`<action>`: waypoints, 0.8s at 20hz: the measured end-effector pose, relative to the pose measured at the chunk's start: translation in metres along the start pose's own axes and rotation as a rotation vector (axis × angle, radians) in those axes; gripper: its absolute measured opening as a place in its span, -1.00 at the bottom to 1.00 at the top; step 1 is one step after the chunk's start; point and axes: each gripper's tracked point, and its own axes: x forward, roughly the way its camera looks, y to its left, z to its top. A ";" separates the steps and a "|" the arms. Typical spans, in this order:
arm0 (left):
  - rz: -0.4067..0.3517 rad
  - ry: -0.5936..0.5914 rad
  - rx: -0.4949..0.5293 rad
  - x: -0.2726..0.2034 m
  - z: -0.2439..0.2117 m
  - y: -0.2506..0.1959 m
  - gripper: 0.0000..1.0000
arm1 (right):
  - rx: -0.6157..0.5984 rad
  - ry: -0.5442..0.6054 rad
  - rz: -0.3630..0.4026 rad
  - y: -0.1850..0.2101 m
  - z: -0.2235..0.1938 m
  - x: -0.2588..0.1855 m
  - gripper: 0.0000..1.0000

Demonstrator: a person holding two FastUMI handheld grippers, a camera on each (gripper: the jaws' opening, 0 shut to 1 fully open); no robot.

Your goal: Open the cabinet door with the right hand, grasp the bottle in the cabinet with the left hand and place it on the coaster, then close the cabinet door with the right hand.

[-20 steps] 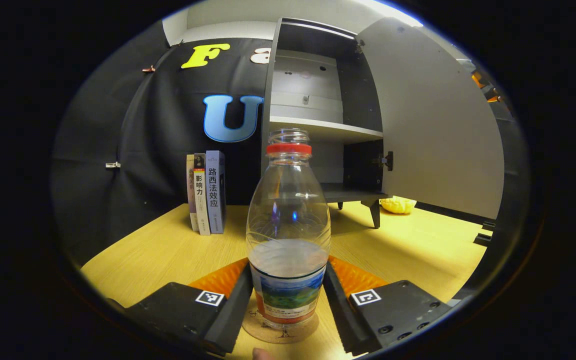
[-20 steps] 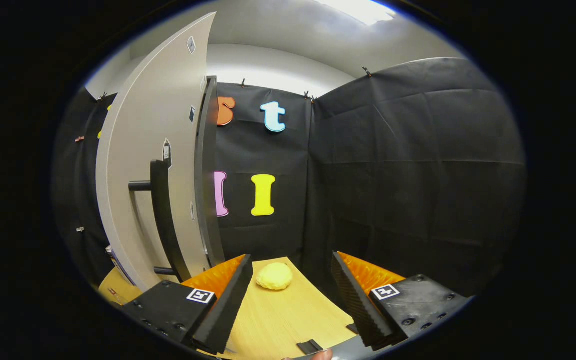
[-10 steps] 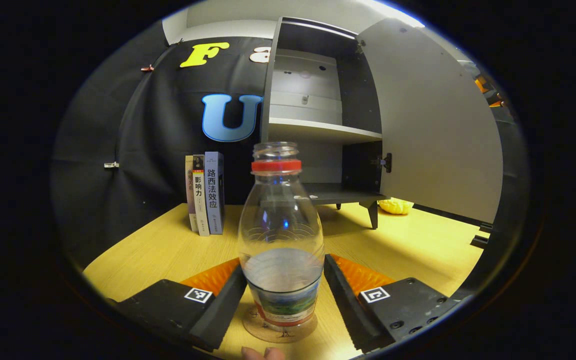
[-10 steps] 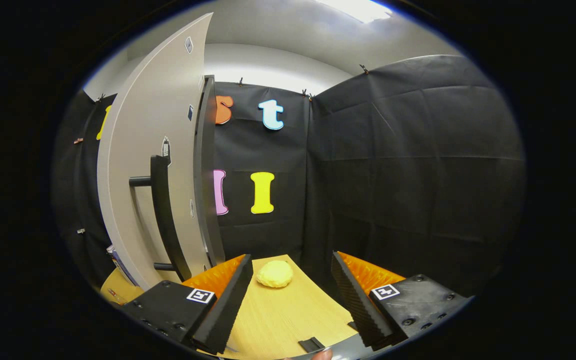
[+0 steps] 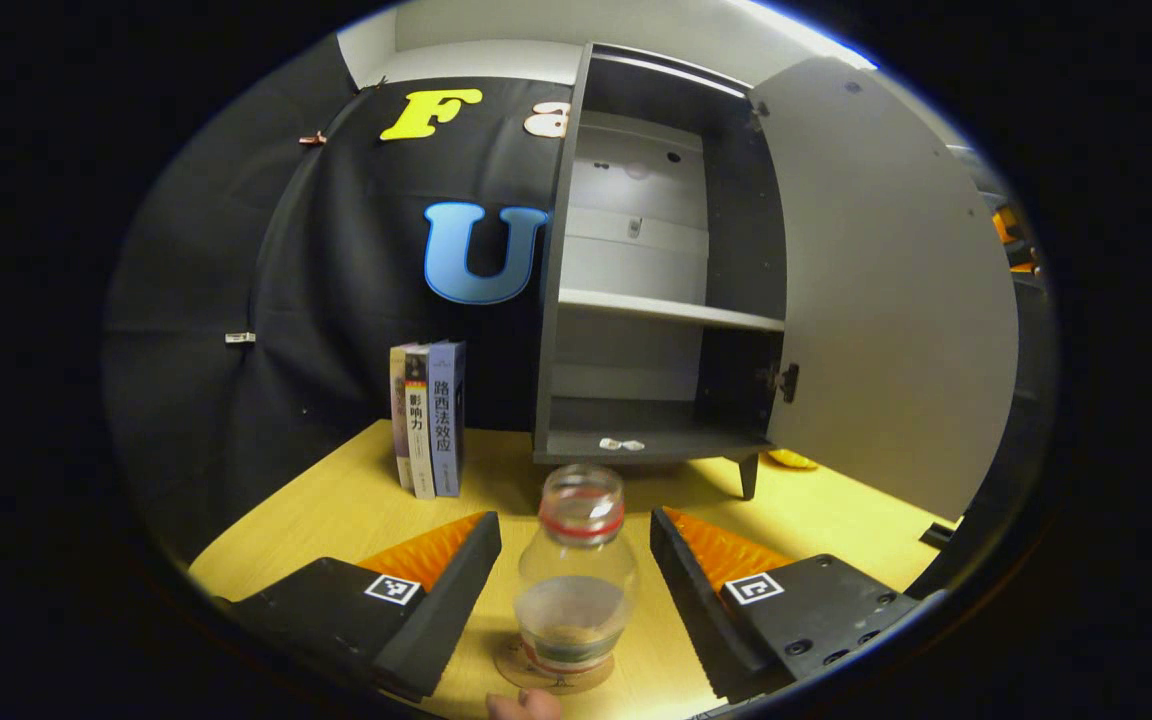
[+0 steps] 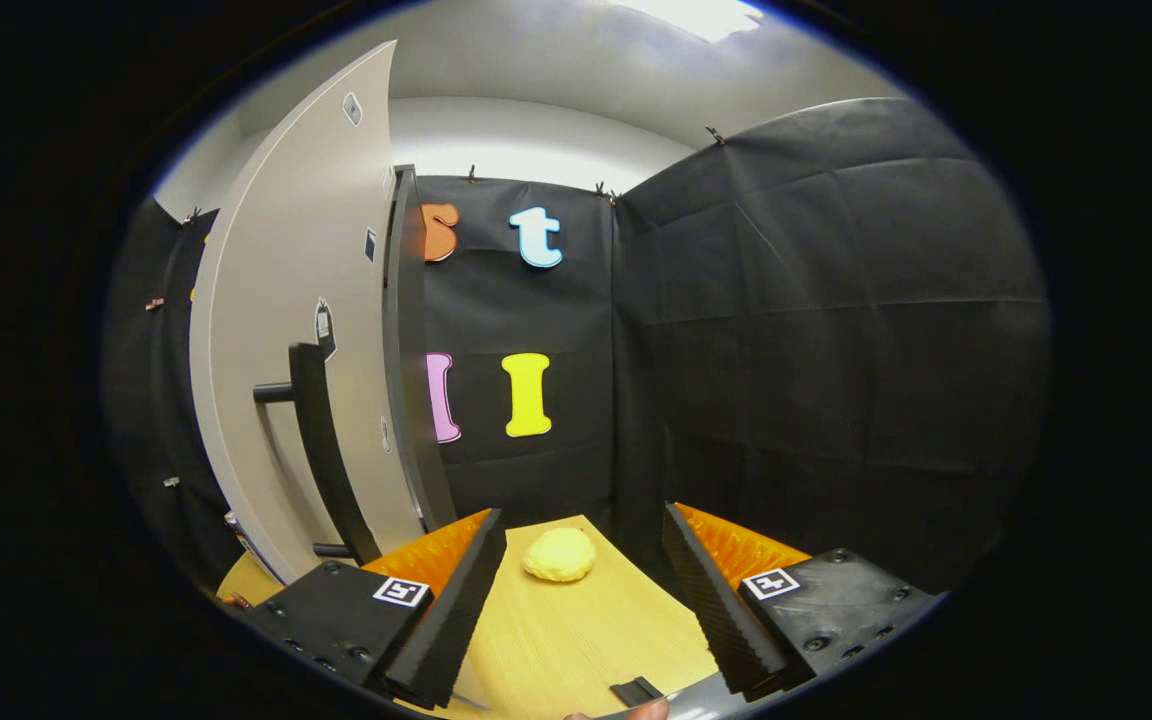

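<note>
We had raised the left gripper (image 5: 576,560) clear, fingers apart, leaving the water bottle (image 5: 576,575) upright on the coaster (image 5: 554,672); right gripper (image 6: 584,575), parted, faced the door handle (image 6: 321,450) for closing.

A clear bottle (image 5: 576,575) with a red neck ring, uncapped and partly filled, stands upright on a round coaster (image 5: 554,675) near the cabinet (image 5: 656,300), whose pale door (image 5: 886,300) hangs wide open at right.
</note>
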 end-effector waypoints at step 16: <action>0.099 -0.049 0.060 -0.044 0.206 -0.053 0.89 | -0.001 -0.005 0.208 0.047 0.029 -0.005 0.94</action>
